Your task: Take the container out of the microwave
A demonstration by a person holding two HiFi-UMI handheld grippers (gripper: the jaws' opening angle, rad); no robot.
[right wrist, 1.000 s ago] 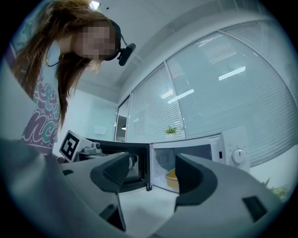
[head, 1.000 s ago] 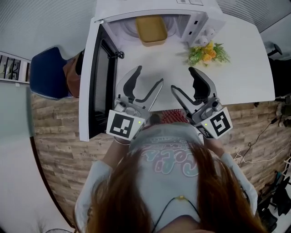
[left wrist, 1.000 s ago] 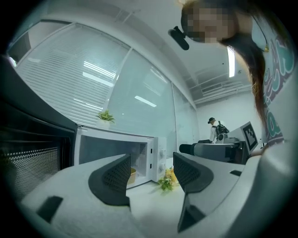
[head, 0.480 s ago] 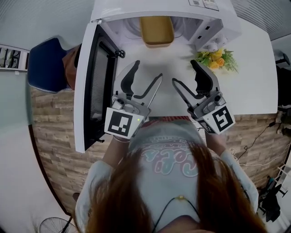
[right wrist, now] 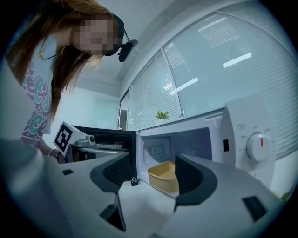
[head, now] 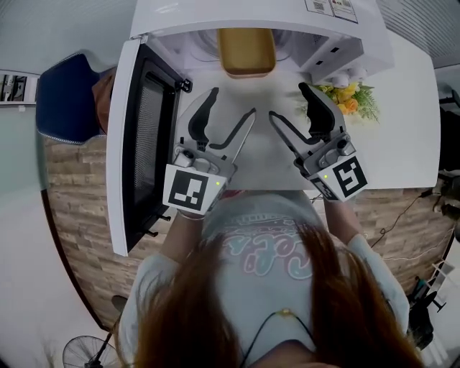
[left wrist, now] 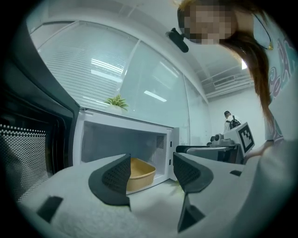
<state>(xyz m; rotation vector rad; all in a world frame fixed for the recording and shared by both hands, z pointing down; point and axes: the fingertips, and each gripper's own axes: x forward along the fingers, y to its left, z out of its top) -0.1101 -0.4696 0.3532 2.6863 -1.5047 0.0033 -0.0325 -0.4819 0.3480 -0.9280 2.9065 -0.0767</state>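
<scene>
A yellow container (head: 246, 52) sits inside the white microwave (head: 237, 18), just past its front opening, and the door (head: 140, 136) is swung open to the left. My left gripper (head: 231, 108) is open above the table, a short way in front of the opening and left of centre. To its right my right gripper (head: 287, 102) is also open, at the same distance. Neither touches anything. In the left gripper view the container (left wrist: 139, 173) shows between the open pads (left wrist: 118, 174). The right gripper view shows the container (right wrist: 164, 176) in the cavity beyond the gripper (right wrist: 151, 174).
A small bunch of yellow flowers (head: 343, 97) stands on the white table (head: 388, 122), right of the microwave. The open door juts out on the left beside the left gripper. A blue chair (head: 65, 108) stands further left, off the table.
The head view has shifted, so the microwave and container sit lower and larger in it. Both grippers have edged a little toward the opening, and both have stayed open.
</scene>
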